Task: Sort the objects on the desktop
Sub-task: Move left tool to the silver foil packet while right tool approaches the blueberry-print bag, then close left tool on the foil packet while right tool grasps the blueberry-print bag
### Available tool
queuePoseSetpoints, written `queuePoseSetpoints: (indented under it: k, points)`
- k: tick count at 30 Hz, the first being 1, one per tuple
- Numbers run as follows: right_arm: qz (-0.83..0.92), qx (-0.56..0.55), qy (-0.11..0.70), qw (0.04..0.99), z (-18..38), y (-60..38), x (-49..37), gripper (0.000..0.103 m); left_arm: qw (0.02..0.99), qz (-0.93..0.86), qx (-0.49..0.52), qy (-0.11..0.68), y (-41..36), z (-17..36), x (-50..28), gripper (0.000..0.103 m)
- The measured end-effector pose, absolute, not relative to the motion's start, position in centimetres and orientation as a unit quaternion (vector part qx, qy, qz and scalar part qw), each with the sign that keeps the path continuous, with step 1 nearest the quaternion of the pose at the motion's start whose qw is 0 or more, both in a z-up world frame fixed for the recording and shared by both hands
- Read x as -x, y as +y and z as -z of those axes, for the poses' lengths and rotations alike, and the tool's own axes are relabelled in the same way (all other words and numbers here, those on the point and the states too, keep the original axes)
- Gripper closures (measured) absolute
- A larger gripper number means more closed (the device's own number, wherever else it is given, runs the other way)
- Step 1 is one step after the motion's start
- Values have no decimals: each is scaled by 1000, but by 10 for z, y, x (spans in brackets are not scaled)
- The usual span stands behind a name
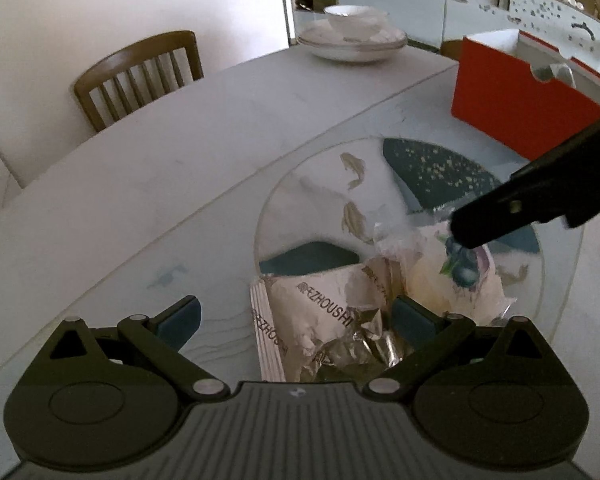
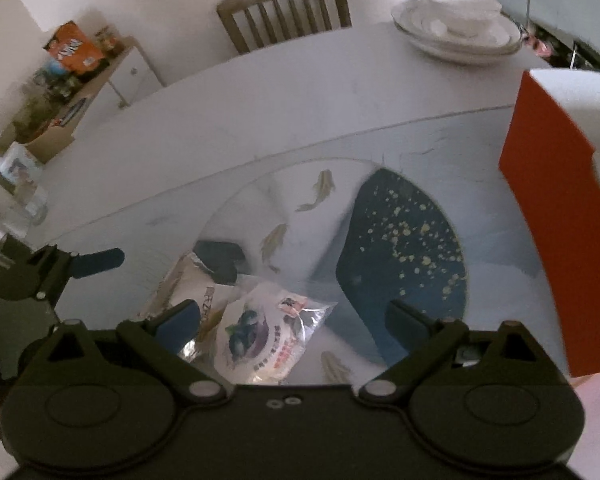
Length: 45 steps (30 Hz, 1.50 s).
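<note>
Left wrist view: left gripper (image 1: 296, 316) jaws spread wide, nothing between the pads. Torn foil-lined wrapper (image 1: 324, 320) printed ZHOUSHI lies flat on the glass turntable (image 1: 228, 248), right in front of the claw, between the two fingers and closer to the right-side finger; whether that pad touches the foil I cannot tell. Just past it, ahead and to the right, a blueberry-print snack packet (image 1: 468, 272), crumpled, touching the foil wrapper. Right gripper (image 1: 464, 236) comes in from the right edge as a dark finger, tip down on or just above the blueberry packet; contact not clear. Further ahead right, red box (image 1: 516, 100) standing on the glass. Far ahead, stacked white plates and bowl (image 1: 352, 36) on the table (image 1: 140, 152); wooden chair (image 1: 140, 76) far ahead left.

Right wrist view: right gripper (image 2: 294, 322) wide open, empty. Blueberry packet (image 2: 256, 340) lies directly under and ahead of the claw, between the fingers, nearer the left-side finger. Foil wrapper (image 2: 196, 284) just beyond the left-side finger, touching the packet. Left gripper (image 2: 96, 260) visible to the left, one blue pad pointing in. Red box (image 2: 560, 240) close on the right. Plates (image 2: 456, 28) far ahead right, chair (image 2: 284, 8) far ahead
</note>
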State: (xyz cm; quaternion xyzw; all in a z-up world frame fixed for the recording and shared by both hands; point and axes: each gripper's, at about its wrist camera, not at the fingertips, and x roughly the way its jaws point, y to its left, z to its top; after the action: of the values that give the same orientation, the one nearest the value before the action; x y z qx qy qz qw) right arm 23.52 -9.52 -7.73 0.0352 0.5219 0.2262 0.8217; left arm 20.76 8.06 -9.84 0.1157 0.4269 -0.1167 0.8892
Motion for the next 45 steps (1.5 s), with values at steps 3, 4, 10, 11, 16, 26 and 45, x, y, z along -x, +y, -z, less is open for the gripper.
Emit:
queuePoseSetpoints:
  k: [3, 4, 10, 11, 16, 26, 45]
  points:
    - [-214, -34, 538, 815, 88, -85, -240, 6, 886, 124, -109, 433, 82, 101, -210, 1]
    - [-209, -34, 544, 812, 91, -83, -241, 6, 886, 125, -109, 433, 82, 102, -211, 1]
    - [-188, -20, 564, 804, 107, -70, -242, 9, 882, 135, -106, 440, 81, 107, -216, 1]
    - [-187, -19, 566, 803, 109, -69, -242, 10, 881, 135, -106, 442, 80, 108, -216, 1]
    - [-181, -16, 572, 800, 116, -67, -243, 13, 877, 137, -88, 452, 81, 114, -220, 1]
    - [-191, -31, 568, 800, 115, -77, -246, 24, 871, 133, -24, 472, 96, 119, -227, 1]
    - [-209, -73, 571, 791, 114, -88, -248, 51, 874, 124, -35, 468, 81, 111, -217, 41]
